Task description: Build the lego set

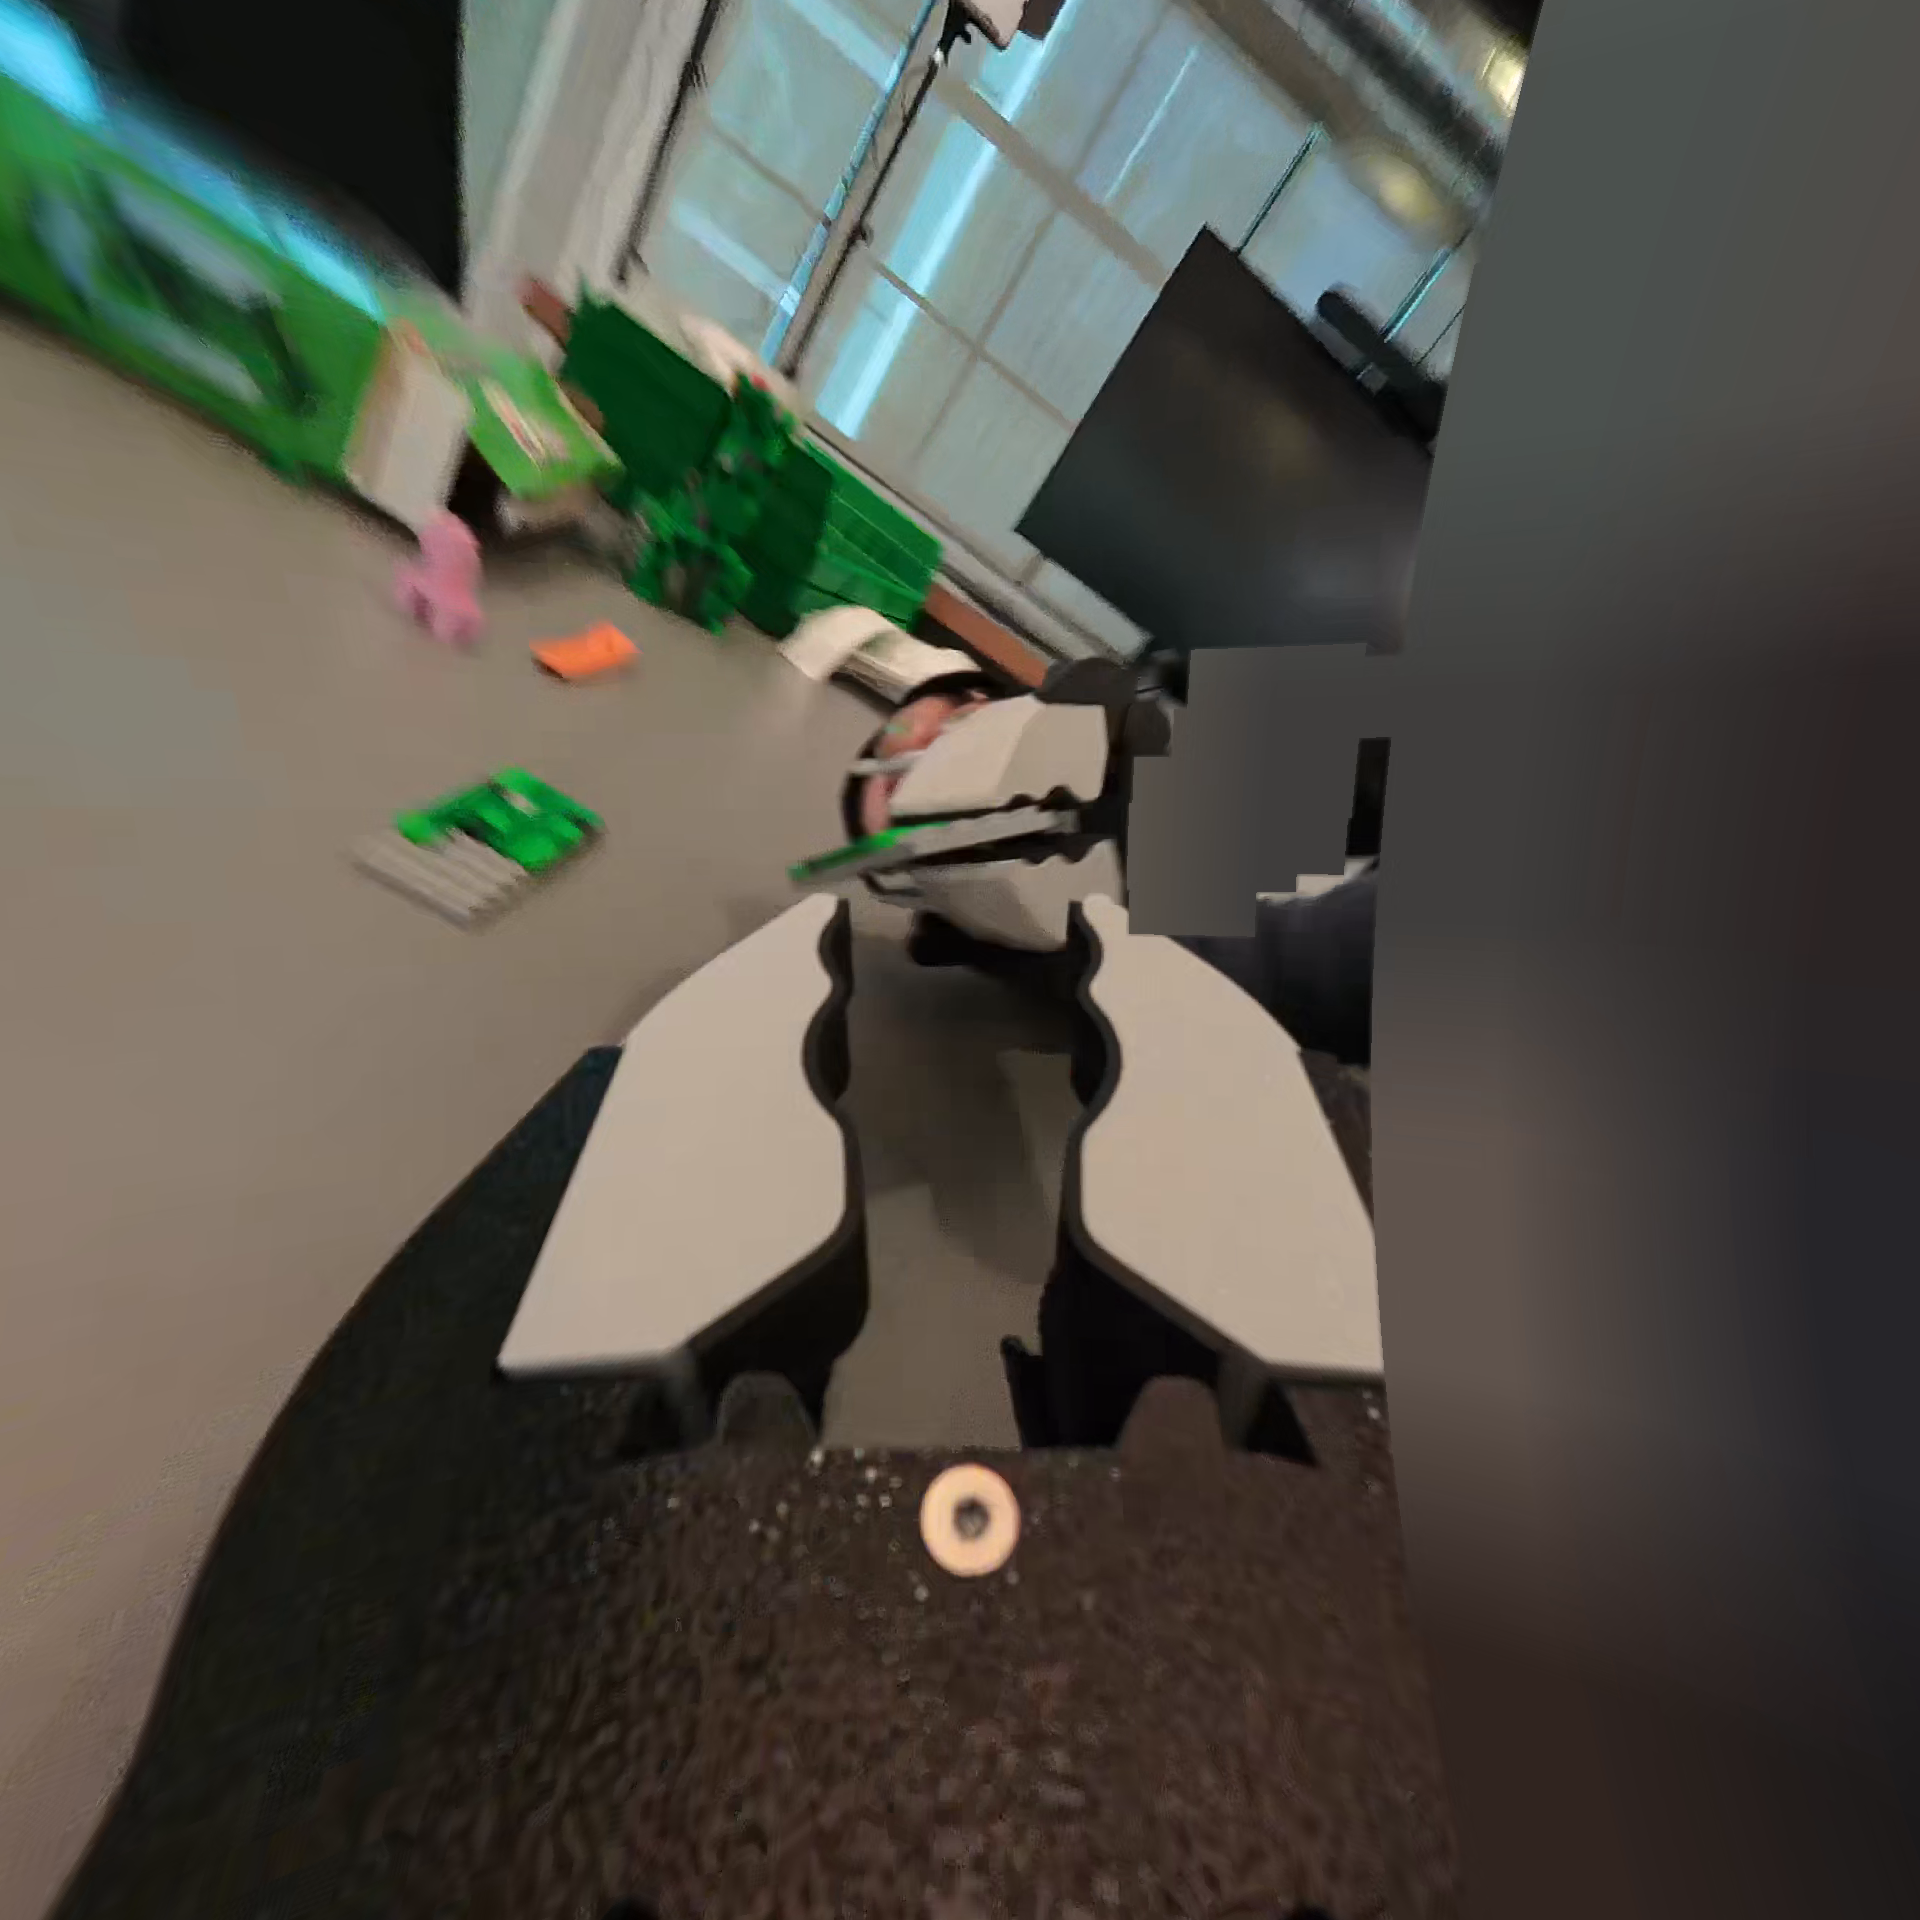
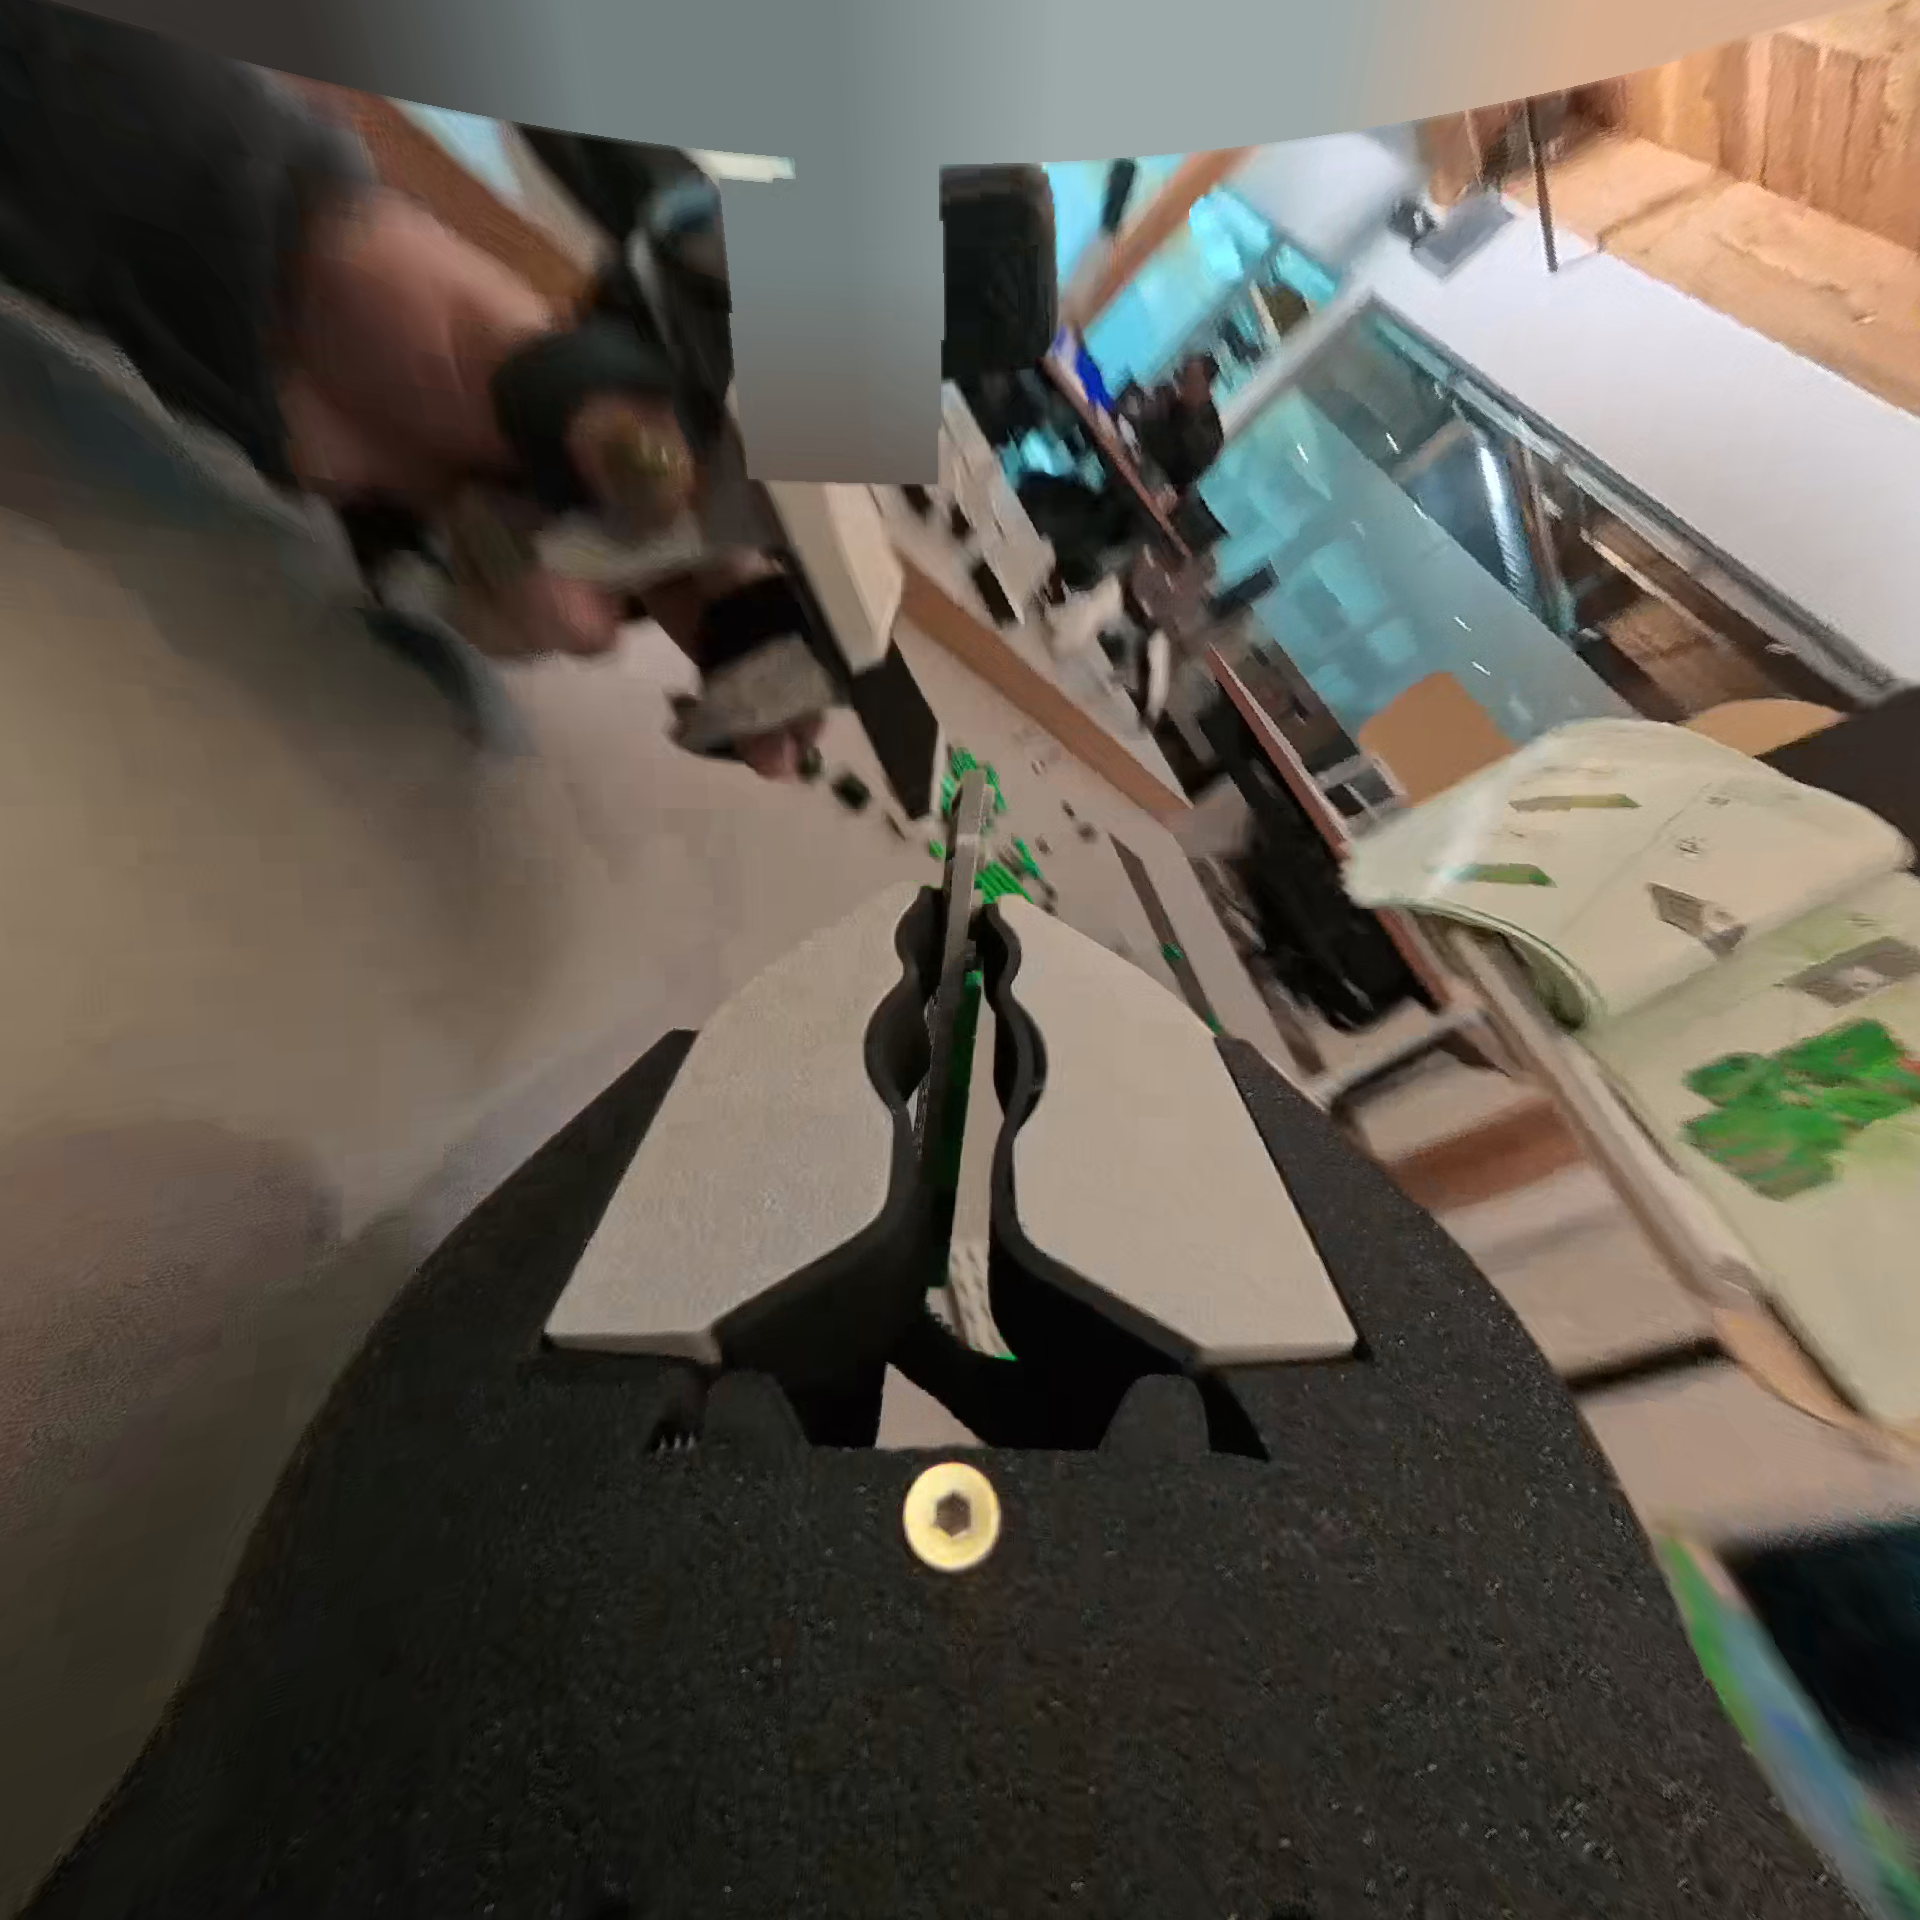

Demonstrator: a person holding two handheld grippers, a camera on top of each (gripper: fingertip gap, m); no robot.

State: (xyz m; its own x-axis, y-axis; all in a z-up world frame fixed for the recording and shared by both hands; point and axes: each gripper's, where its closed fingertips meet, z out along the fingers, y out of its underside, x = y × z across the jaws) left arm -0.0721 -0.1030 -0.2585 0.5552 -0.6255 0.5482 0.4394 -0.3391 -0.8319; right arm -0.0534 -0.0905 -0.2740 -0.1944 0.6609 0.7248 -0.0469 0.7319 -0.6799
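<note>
Right gripper (image 2: 961,914) clamps a thin grey-and-green brick plate (image 2: 968,831) edge-on between pressing pads. Left gripper (image 1: 961,925), jaws parted and holding nothing, hovers just beside that plate (image 1: 862,852) above the grey table (image 1: 208,1039); green-and-grey brick assembly (image 1: 488,836) and instruction booklet (image 2: 1662,935) lie apart.

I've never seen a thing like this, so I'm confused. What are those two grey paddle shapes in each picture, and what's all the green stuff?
Each picture comes from a little camera on a hand-held grabber, and a person holds one in each hand. The grey paddles are its jaws. The left gripper has its jaws apart with nothing between them. Ahead of it you see the other grabber. That right gripper pinches a thin flat plate, grey with green. On the grey table lie a green and grey brick piece, a pink toy figure, an orange scrap and a green brick model. An open booklet lies beside them.
</note>
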